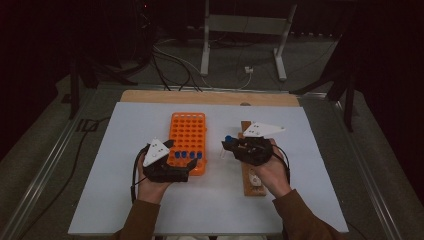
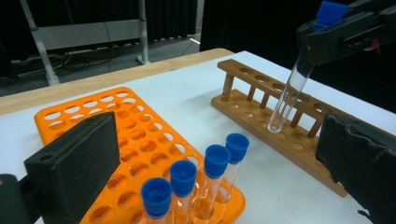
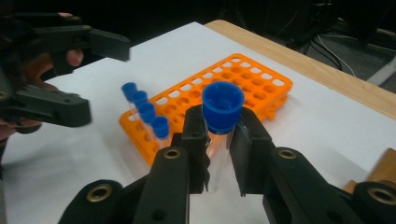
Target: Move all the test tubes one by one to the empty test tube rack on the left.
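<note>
High view: right hand-held gripper (image 1: 231, 145) carried a capped test tube (image 1: 228, 139) near the wooden rack (image 1: 248, 181)

Left gripper view: jaws apart by the orange rack (image 2: 70, 116); the tilted tube might miss its hole

Right gripper view: jaws clamped below the cap (image 3: 222, 106); it could slip

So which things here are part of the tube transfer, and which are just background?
In the job:
- capped tube in the right gripper
- orange rack with four capped tubes
- wooden rack
- left gripper

Just about:
- metal stand
- floor cables
</note>
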Available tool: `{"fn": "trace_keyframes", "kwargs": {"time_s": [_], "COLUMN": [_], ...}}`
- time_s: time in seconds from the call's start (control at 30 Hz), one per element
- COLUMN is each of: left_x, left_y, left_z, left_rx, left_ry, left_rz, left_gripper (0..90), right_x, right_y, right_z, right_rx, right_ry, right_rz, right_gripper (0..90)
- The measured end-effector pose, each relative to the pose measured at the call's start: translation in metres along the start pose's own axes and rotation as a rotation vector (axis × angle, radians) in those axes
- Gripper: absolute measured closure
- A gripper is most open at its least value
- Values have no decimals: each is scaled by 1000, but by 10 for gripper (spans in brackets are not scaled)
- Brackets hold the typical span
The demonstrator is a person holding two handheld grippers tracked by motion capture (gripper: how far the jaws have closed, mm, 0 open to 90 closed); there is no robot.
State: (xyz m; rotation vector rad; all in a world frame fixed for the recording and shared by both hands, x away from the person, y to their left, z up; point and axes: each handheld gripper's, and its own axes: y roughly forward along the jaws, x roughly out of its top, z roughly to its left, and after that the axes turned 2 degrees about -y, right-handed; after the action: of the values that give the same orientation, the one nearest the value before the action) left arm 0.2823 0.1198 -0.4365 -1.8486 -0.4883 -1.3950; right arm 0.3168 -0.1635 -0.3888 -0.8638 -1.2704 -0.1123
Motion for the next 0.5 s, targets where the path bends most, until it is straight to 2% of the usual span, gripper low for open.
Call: {"fn": "trace_keyframes", "kwargs": {"time_s": [0.27,0.5], "left_x": [0,1], "left_y": [6,10], "left_z": [-9,-22], "left_rx": [-24,-39], "left_ry": [9,54], "left_rz": [12,20], "left_gripper": [21,108], "right_x": [2,5], "right_y": [5,9], "right_z": [12,25], "right_rx": [39,80], "right_ry": [-16,-24], "right_rz": [4,0], "right_gripper": [766,767]}}
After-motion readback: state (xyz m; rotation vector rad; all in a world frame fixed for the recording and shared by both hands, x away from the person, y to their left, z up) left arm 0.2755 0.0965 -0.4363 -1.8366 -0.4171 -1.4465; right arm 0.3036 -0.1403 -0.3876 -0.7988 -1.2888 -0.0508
